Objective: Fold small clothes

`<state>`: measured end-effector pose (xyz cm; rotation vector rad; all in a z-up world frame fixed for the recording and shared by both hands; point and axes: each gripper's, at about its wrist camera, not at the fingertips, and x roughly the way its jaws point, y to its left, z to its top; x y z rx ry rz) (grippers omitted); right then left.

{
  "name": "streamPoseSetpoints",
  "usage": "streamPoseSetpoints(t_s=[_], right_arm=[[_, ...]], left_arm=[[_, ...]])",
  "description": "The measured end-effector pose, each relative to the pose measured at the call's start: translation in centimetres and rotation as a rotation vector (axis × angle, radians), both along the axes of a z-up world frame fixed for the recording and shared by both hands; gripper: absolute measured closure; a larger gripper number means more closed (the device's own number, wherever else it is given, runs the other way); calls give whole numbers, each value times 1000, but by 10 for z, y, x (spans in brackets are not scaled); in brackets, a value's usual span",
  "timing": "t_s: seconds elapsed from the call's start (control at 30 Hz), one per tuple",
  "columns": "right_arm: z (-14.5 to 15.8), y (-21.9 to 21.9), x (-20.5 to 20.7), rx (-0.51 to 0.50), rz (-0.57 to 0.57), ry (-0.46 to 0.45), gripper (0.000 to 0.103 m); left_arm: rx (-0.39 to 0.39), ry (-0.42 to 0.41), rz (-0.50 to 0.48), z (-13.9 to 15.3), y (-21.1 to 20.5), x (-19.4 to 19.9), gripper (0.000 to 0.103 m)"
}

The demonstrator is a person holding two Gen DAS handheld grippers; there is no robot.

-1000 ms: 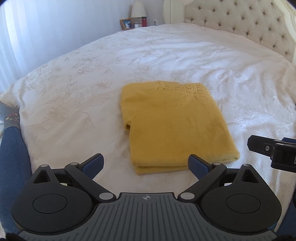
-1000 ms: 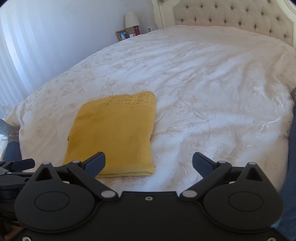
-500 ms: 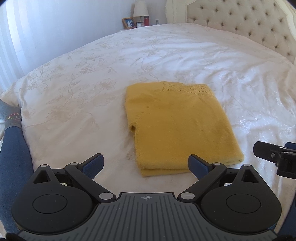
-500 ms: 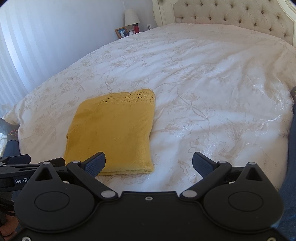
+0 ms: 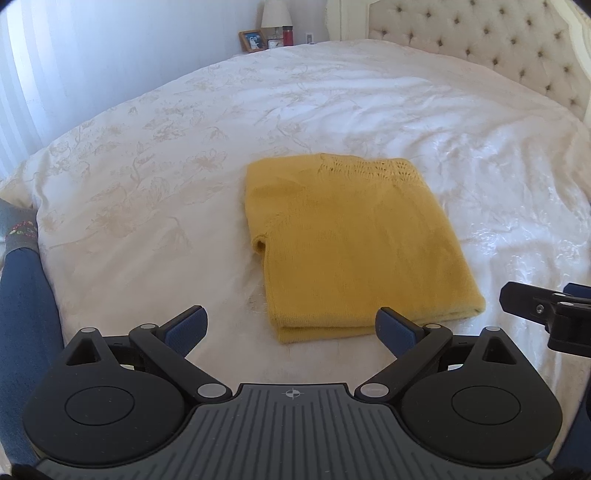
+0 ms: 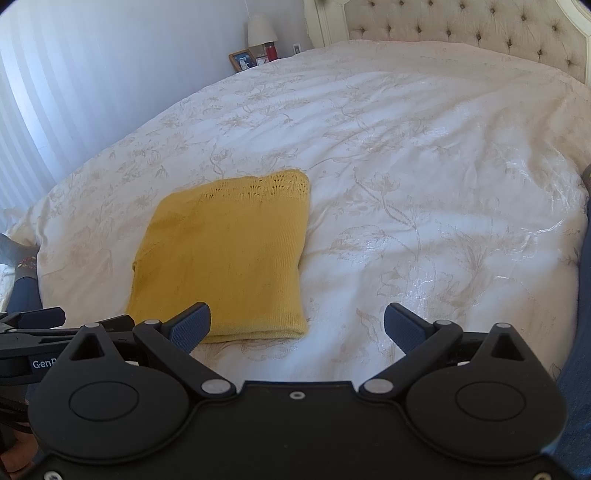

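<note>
A yellow knit garment (image 5: 354, 243) lies folded into a flat rectangle on the white bedspread (image 5: 147, 177); it also shows in the right wrist view (image 6: 229, 258). My left gripper (image 5: 291, 326) is open and empty, held just short of the garment's near edge. My right gripper (image 6: 297, 325) is open and empty, near the garment's near right corner. The right gripper's finger (image 5: 532, 302) shows at the right edge of the left wrist view. The left gripper's body (image 6: 33, 325) shows at the left edge of the right wrist view.
A tufted headboard (image 5: 480, 48) stands at the far end of the bed. A nightstand with a lamp (image 5: 275, 14), a photo frame (image 5: 253, 40) and a red bottle (image 5: 287, 35) is at the back left. A person's leg in blue (image 5: 22, 295) is at the bed's left edge.
Both grippers have drawn back slightly from the garment and stay open. The garment has not moved.
</note>
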<state>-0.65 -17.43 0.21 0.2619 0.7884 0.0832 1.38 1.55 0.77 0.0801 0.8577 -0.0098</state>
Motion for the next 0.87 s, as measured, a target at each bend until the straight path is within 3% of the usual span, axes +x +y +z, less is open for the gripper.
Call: streamPoseSetpoints(t_s=[0.87], right_arm=[[-7,0,1,27,2,32,3]], left_arm=[[-22,16,1,-5,3,0,4]])
